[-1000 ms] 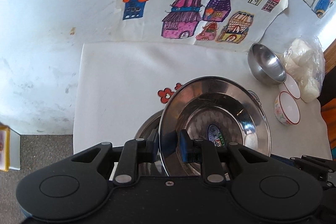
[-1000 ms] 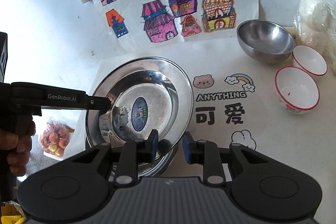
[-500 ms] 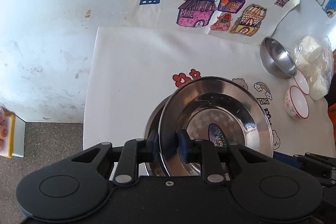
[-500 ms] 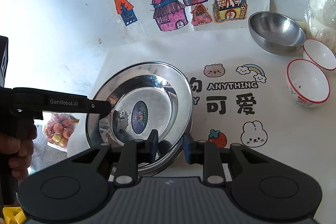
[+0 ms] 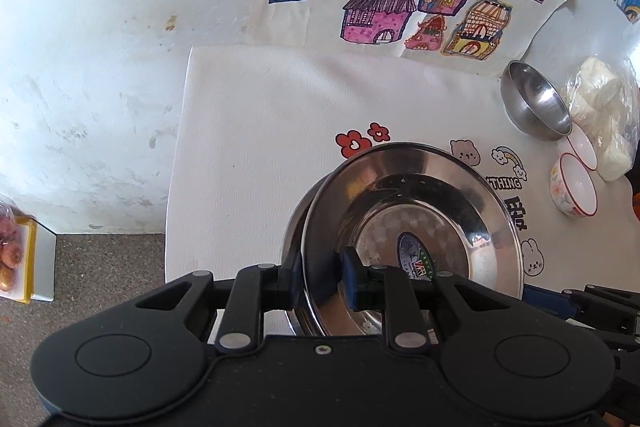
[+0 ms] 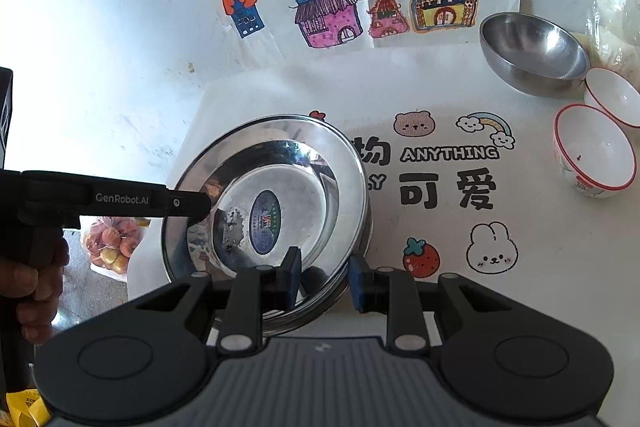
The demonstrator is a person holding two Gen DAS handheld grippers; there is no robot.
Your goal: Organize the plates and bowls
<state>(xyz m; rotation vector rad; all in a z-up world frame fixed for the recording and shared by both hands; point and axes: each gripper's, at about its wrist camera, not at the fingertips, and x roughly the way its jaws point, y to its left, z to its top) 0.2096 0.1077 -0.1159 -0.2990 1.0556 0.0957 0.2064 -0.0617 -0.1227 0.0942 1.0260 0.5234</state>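
Left gripper (image 5: 320,277): clamping narrowly on top steel plate (image 5: 416,227) rim at 9 o'clock.
Right gripper (image 6: 324,277): straddling the plate's 5 o'clock rim, slightly parted; pressing cannot be told.
Plate: tilting over lower plate (image 6: 360,251) on mat (image 6: 520,227).
Steel bowl (image 6: 532,51), two red-rimmed bowls (image 6: 594,151): sitting at 2 o'clock.

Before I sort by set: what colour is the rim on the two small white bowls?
Red, a thin line round each small white bowl; clearest in the right wrist view.
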